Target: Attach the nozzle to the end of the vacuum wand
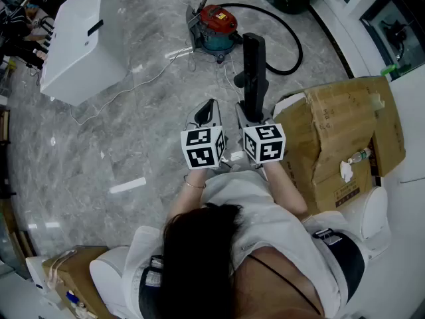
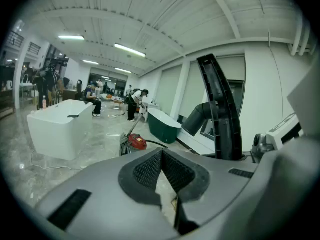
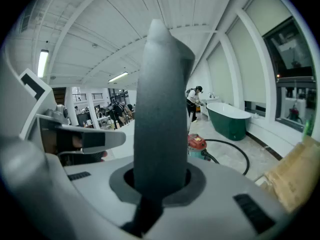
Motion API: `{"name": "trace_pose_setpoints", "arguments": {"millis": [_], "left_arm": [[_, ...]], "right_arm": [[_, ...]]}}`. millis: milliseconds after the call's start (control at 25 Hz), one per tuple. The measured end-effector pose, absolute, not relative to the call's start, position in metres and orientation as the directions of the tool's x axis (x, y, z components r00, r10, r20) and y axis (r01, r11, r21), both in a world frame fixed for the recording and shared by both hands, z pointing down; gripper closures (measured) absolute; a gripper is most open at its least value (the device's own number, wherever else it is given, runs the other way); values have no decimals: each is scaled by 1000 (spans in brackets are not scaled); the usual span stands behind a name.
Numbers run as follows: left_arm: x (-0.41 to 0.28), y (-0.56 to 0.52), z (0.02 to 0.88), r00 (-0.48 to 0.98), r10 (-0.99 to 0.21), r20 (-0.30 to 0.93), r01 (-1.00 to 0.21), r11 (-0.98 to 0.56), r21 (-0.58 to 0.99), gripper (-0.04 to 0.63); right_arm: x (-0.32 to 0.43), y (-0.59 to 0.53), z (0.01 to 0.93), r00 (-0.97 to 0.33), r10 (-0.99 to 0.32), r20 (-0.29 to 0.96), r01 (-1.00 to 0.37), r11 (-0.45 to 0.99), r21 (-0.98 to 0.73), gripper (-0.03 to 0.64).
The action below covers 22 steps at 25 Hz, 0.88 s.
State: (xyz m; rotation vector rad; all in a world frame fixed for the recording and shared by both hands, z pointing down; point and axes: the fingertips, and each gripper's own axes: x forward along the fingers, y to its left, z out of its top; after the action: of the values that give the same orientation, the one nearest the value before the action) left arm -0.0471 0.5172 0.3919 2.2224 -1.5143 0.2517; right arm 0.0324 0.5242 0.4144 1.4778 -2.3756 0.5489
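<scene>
Clamping long black plastic nozzle point(image 1: 254, 65) in right gripper point(image 1: 251, 111); left gripper point(image 2: 161, 156) jaws together, empty. Bare grey floor point(image 1: 146, 125) before red canister vacuum point(image 1: 218, 24); head view alone shows brown cardboard box point(image 1: 345, 131) top, right of it.

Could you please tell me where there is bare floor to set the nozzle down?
The widest bare floor lies left of the left gripper, on this side of the white box; only a thin white cable crosses it. Ahead is crowded by the red vacuum and its hose; the cardboard box fills the right.
</scene>
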Motion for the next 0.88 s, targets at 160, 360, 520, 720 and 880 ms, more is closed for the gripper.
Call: {"name": "trace_pose_setpoints", "arguments": {"millis": [160, 360, 520, 720, 880], "left_arm": [[-55, 511, 393, 387, -838, 385, -917, -306, 255, 592], [-58, 503, 395, 399, -831, 388, -913, -321, 251, 592], [-63, 495, 397, 412, -826, 385, -907, -334, 256, 592], [-77, 488, 401, 420, -817, 395, -905, -341, 255, 592], [-88, 485, 404, 422, -814, 399, -904, -346, 250, 592]], "right_arm": [[25, 519, 415, -428, -792, 436, -903, 396, -169, 572], [18, 511, 416, -418, -797, 436, -908, 385, -167, 572], [11, 505, 418, -421, -800, 427, -907, 371, -198, 571], [1, 496, 419, -404, -810, 424, -914, 336, -228, 571], [-9, 494, 419, -401, -818, 412, -914, 323, -247, 571]]}}
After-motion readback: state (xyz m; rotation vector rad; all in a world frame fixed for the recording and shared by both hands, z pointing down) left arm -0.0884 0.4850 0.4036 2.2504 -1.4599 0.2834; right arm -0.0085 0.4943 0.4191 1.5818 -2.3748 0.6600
